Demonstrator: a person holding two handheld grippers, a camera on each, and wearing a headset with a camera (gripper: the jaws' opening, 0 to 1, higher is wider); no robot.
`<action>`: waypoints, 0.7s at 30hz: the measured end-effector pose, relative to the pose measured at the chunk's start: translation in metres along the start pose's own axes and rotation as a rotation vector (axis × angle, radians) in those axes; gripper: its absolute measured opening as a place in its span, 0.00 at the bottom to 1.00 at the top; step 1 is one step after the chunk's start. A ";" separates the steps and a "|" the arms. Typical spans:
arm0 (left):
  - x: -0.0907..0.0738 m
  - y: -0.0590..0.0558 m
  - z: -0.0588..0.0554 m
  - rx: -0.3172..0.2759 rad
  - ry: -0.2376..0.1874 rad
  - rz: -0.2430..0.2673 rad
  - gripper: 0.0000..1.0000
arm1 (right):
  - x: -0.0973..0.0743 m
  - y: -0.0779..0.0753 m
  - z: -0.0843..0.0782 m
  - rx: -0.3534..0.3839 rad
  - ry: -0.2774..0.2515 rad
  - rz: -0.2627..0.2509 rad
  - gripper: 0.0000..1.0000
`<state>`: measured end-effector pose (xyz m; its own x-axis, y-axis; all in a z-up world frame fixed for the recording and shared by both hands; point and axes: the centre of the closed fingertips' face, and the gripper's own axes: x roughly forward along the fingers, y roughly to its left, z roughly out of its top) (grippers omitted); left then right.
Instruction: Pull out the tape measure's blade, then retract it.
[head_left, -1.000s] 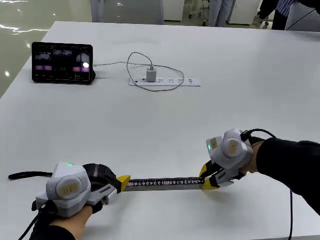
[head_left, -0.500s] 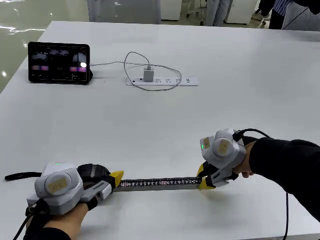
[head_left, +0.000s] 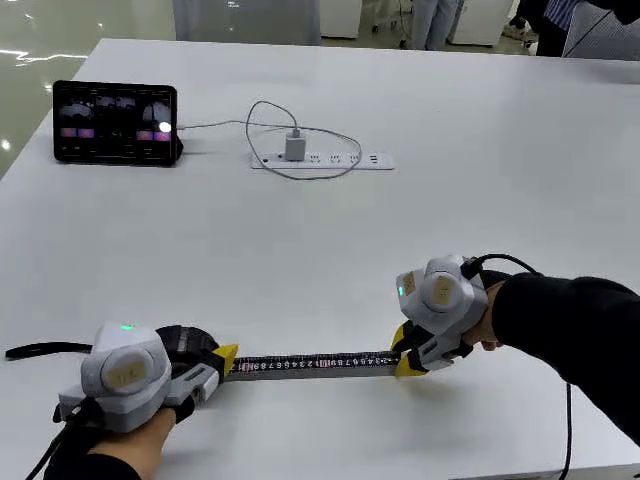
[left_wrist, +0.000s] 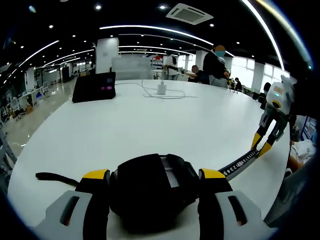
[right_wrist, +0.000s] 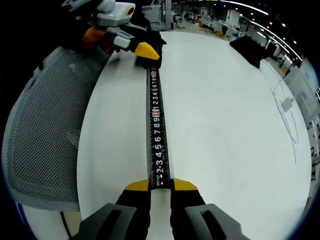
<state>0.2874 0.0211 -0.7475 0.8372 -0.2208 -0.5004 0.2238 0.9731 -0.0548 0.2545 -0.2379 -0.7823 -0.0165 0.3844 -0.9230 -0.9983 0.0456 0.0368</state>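
The left hand-held gripper (head_left: 222, 360) is clamping the tape measure's case (left_wrist: 150, 192), anchoring it on the bench (head_left: 400, 230), while the right hand-held gripper (right_wrist: 161, 184) is pinching the blade (head_left: 315, 364) by its tip, holding it drawn out

tablet (head_left: 115, 122) far left | power strip (head_left: 340, 160) beside, right | tape measure (head_left: 300, 364) nearest

The white table (head_left: 450, 200) stretches out before me. At its far left a black tablet (head_left: 115, 123) stands propped, screen lit. To its right a white power strip (head_left: 322, 160) lies flat with a white charger (head_left: 295, 149) plugged in, and a white cable (head_left: 215, 124) loops around the strip and runs toward the tablet. Beyond the far edge, people (left_wrist: 217, 60) stand under long ceiling light strips (left_wrist: 150, 27). A grey mesh chair back (right_wrist: 45, 140) sits at the near edge.
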 end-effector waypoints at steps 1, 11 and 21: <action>0.000 0.000 -0.001 0.004 0.003 0.004 0.67 | 0.000 0.000 0.000 0.002 0.000 0.000 0.10; 0.001 0.001 -0.003 0.033 0.019 -0.002 0.65 | 0.000 0.000 0.000 0.016 0.001 0.004 0.10; 0.001 0.001 -0.002 0.034 0.013 -0.005 0.65 | 0.000 0.001 0.003 0.027 0.021 0.016 0.10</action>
<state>0.2877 0.0224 -0.7503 0.8295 -0.2248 -0.5113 0.2454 0.9690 -0.0279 0.2536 -0.2350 -0.7815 -0.0342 0.3661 -0.9299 -0.9960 0.0645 0.0620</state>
